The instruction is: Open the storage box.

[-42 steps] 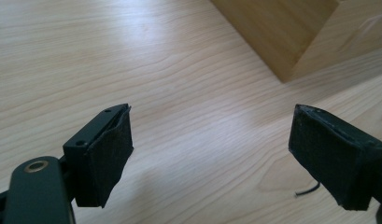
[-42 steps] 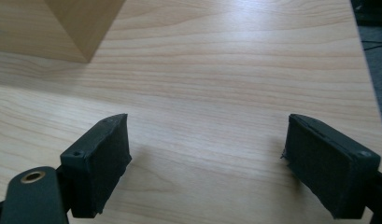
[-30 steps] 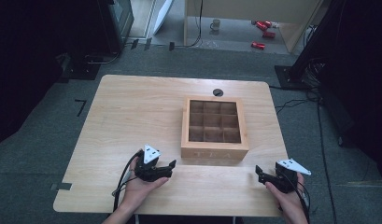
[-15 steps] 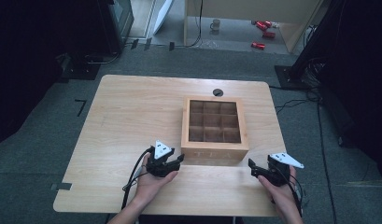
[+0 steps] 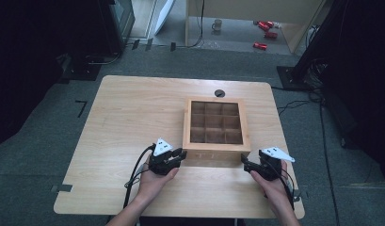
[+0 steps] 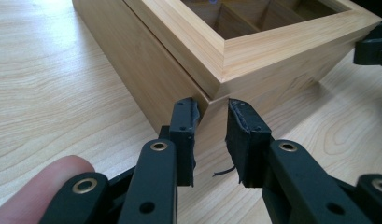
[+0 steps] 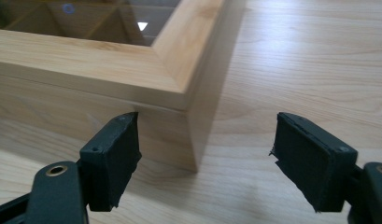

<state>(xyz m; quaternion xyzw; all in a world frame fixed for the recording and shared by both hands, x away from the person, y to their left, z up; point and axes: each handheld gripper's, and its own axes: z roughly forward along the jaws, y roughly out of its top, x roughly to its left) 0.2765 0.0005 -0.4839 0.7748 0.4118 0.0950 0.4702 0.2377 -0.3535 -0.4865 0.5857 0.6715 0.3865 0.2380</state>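
A light wooden box [image 5: 216, 147] with a glass-paned lid over a grid of compartments stands right of the table's middle. My left gripper [image 5: 180, 154] is at the box's near left corner. In the left gripper view its jaws [image 6: 211, 116] are drawn together to a narrow slit with nothing between the pads, and the box [image 6: 272, 51] corner is just beyond the tips. My right gripper [image 5: 244, 165] is at the near right corner. Its jaws [image 7: 206, 123] stand wide and have just been closing, with the corner of the box [image 7: 86, 60] ahead of the gap and untouched.
The wooden table [image 5: 133, 117] has a round cable hole [image 5: 220, 93] behind the box. Bare tabletop lies left of the box and along the front edge. On the floor beyond are red cans [image 5: 265, 33], a mug [image 5: 218, 24], cables and dark stands.
Both hands have moved in toward the box's near corners, the right one leftward and the left one rightward. The left jaws have gone from wide to nearly touching.
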